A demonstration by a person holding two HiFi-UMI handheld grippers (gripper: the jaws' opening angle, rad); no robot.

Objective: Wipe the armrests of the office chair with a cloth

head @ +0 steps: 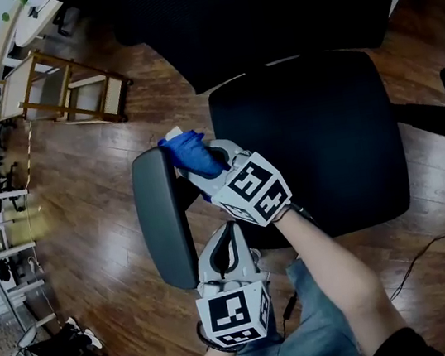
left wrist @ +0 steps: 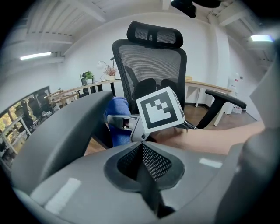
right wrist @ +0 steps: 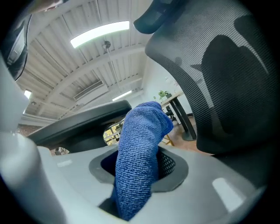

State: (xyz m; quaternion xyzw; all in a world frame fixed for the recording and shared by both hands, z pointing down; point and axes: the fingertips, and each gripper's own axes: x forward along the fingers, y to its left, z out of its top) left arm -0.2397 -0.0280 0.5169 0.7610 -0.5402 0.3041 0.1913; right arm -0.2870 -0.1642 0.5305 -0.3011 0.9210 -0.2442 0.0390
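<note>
right tool clamped on looped blue cloth | left tool jaws together | smooth curved armrest

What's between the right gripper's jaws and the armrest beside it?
The blue cloth, clamped in the right gripper, lies between them at the armrest's far inner edge; the head view shows it.

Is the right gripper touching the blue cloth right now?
Touching. The right gripper view shows the right gripper shut on the blue cloth, which is pinched between its jaws.
</note>
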